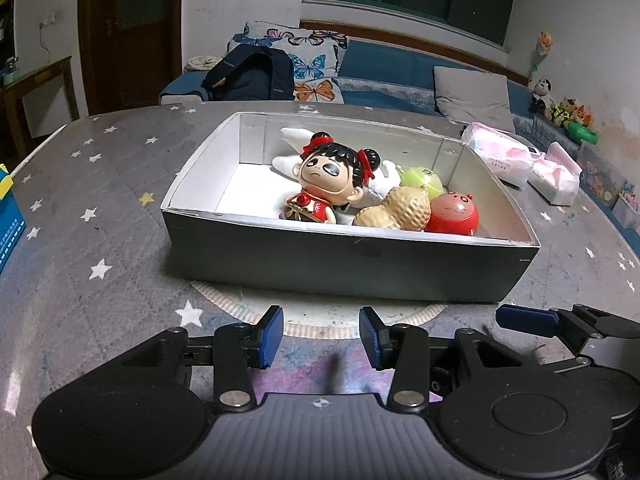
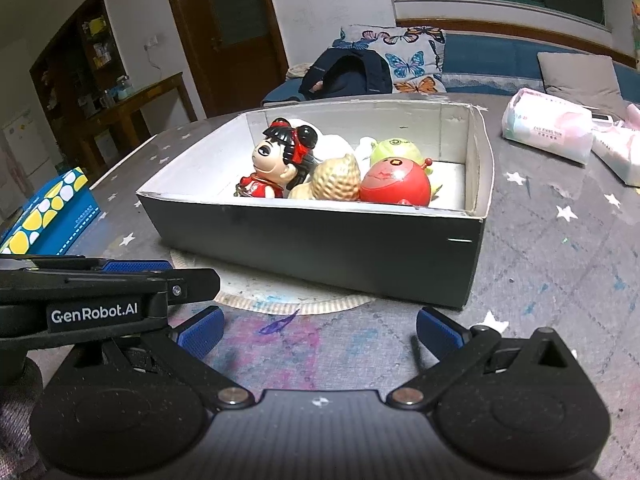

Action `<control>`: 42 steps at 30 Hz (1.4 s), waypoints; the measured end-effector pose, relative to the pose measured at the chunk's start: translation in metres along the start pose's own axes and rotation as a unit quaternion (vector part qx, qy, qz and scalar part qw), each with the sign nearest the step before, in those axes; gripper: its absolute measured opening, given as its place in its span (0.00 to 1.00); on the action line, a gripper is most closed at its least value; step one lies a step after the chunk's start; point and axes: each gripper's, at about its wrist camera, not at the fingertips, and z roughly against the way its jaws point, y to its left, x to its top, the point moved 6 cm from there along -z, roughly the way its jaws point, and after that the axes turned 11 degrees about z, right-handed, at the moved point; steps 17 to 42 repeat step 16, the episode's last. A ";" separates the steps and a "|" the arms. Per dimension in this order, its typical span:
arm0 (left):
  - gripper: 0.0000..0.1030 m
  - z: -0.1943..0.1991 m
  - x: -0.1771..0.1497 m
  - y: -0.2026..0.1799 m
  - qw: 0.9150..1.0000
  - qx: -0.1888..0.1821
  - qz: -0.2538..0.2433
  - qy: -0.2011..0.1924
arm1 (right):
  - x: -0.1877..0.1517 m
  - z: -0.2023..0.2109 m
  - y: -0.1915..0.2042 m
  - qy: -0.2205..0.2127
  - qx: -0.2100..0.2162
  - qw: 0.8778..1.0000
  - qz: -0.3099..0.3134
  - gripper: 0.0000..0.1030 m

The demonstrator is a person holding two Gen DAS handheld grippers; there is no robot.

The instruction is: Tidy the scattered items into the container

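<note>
A grey cardboard box (image 1: 348,264) (image 2: 320,244) with a white inside stands on the star-patterned table. Inside lie a doll in a red dress (image 1: 324,180) (image 2: 276,160), a peanut-shaped toy (image 1: 396,210) (image 2: 332,180), a red round toy (image 1: 454,214) (image 2: 394,182), a green round toy (image 1: 422,178) (image 2: 394,146) and a white toy (image 1: 292,136) behind them. My left gripper (image 1: 321,338) stands open and empty in front of the box's near wall. Beside it, my right gripper (image 2: 318,330) is open and empty too. One blue fingertip (image 1: 526,318) of the right gripper shows in the left wrist view.
Tissue packs (image 1: 500,152) (image 2: 548,132) lie on the table to the right of the box. A blue and yellow carton (image 2: 48,212) sits at the left edge. A round paper mat (image 2: 276,296) lies under the box. A sofa with cushions and a dark backpack (image 1: 252,76) runs behind the table.
</note>
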 end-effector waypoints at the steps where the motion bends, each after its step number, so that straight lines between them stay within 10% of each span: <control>1: 0.43 0.000 0.000 0.000 1.000 0.000 0.000 0.000 | 0.000 0.000 -0.001 0.001 0.000 1.000 -0.001 1.00; 42: 0.32 -0.010 0.006 -0.008 1.000 -0.005 -0.005 -0.012 | 0.002 -0.003 -0.008 0.001 -0.006 1.000 0.009 1.00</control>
